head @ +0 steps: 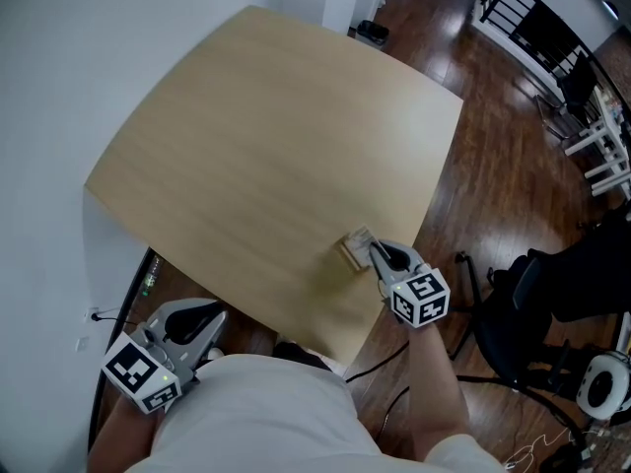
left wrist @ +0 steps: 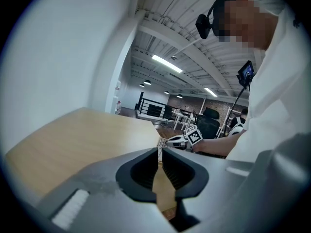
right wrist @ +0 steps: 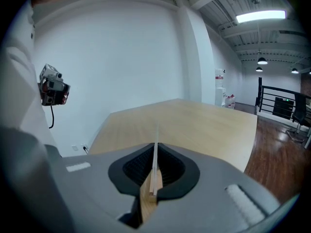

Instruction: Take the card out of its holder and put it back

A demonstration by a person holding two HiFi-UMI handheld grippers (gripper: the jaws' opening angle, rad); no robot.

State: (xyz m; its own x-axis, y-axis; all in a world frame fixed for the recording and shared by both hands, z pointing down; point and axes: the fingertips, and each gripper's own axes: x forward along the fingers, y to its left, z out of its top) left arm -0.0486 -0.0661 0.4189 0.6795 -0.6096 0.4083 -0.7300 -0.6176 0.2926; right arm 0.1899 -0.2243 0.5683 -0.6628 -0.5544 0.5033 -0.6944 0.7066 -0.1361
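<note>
Card (right wrist: 156,154), thin and white, stands edge-on in your right gripper view, straight up between the two dark jaws of your right claw (right wrist: 155,171). The jaws are pressed flat against its faces, so you are holding the card. Its lower end meets the small pale wooden block holder (right wrist: 156,184), which sits low between the jaws; whether the card is seated in the slot cannot be told from here.

From your head view, the holder (head: 351,254) rests on the light wooden tabletop (head: 266,136), close to the edge nearest you and toward its right side. The card (head: 361,236) shows as a pale sliver on it, and your right claw (head: 375,254) reaches in from the near side, touching it.

Your left claw (head: 215,315) hangs off the tabletop at your lower left, below its near edge and well apart from the holder. In the left gripper view that claw (left wrist: 159,154) has its jaws drawn narrow, tips almost together, with nothing between them — only tabletop shows through the gap.

Dark wooden floor (head: 493,146) lies to the right of the tabletop, and a black chair (head: 523,304) stands beside your right arm.
</note>
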